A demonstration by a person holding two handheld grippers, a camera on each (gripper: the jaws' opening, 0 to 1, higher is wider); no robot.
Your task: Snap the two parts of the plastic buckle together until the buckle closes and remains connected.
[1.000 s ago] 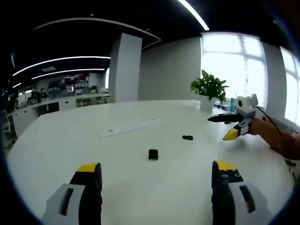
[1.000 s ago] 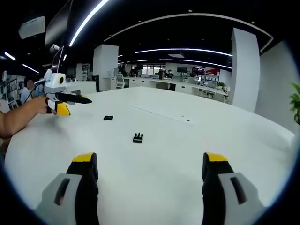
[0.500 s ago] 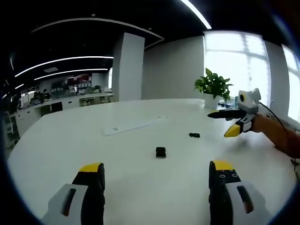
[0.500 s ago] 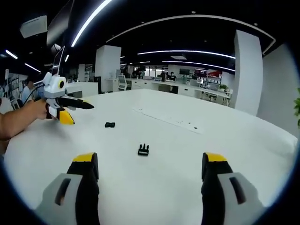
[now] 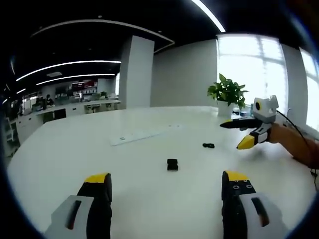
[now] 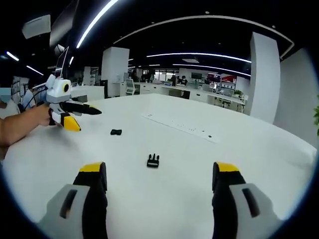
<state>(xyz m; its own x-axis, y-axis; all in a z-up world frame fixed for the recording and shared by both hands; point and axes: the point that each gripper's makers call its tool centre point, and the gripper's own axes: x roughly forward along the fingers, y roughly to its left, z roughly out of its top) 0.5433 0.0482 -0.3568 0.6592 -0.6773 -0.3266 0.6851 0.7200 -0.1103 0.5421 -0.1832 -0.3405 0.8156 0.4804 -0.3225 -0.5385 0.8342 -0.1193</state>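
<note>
Approach is the step in hand: neither gripper holds anything, and both small black plastic buckle parts lie loose and well apart on the smooth white matte tabletop (image 5: 149, 199). In the left gripper view, the left gripper (image 5: 164, 186), with black jaws tipped in yellow, stands wide open, and the blocky, socket-like buckle half (image 5: 172, 164) lies ahead, between the lines of the two jaws and just right of centre. The second buckle part (image 5: 208, 146) lies farther off, ahead toward the right jaw, near the right gripper (image 5: 238, 133), which hovers above the table from the right. In the right gripper view, the right gripper's own jaws are likewise spread wide, and the pronged buckle half (image 6: 153, 160) lies ahead between them, its short tines pointing away, while the other black piece (image 6: 115, 132) lies farther out beyond the left jaw. Next, by my judgement, each gripper must lower and close on the half ahead of it, gripping the hard, slick body by its flat sides so prongs and socket mouth stay free to mate.
</note>
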